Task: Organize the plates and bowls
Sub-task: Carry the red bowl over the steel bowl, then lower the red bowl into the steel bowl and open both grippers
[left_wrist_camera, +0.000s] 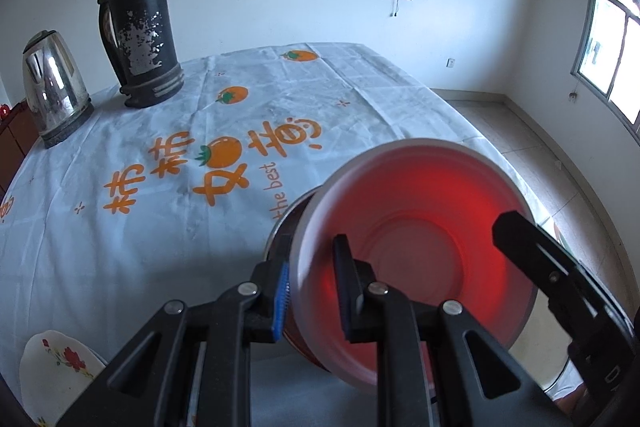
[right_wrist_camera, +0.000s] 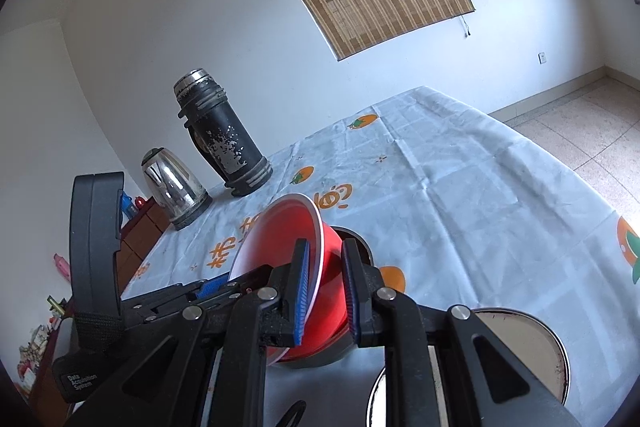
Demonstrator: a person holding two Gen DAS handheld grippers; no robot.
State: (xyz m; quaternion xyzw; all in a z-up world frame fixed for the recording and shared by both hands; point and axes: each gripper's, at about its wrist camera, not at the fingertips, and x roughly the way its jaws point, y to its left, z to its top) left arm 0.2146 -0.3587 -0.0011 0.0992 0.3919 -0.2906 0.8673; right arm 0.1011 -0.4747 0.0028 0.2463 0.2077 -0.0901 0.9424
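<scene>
A red plastic bowl with a white inside (left_wrist_camera: pixel 416 251) is held tilted on its side above the tablecloth; it also shows in the right wrist view (right_wrist_camera: pixel 280 231). My left gripper (left_wrist_camera: pixel 314 295) is shut on its rim, one finger inside, one outside. My right gripper (right_wrist_camera: pixel 326 291) straddles the bowl's red wall (right_wrist_camera: pixel 330 303), jaws a little apart, not clearly clamped. A dark metal bowl (left_wrist_camera: pixel 288 219) sits just behind the red one, and shows in the right wrist view (right_wrist_camera: pixel 356 239). A steel plate (right_wrist_camera: pixel 524 343) lies by my right gripper.
A black thermos (left_wrist_camera: pixel 140 27) and a steel kettle (left_wrist_camera: pixel 54 87) stand at the table's far left. A white floral plate (left_wrist_camera: pixel 56 371) lies at the near left edge. The table wears a white cloth (left_wrist_camera: pixel 160 227) with orange print. Tiled floor lies beyond the right edge.
</scene>
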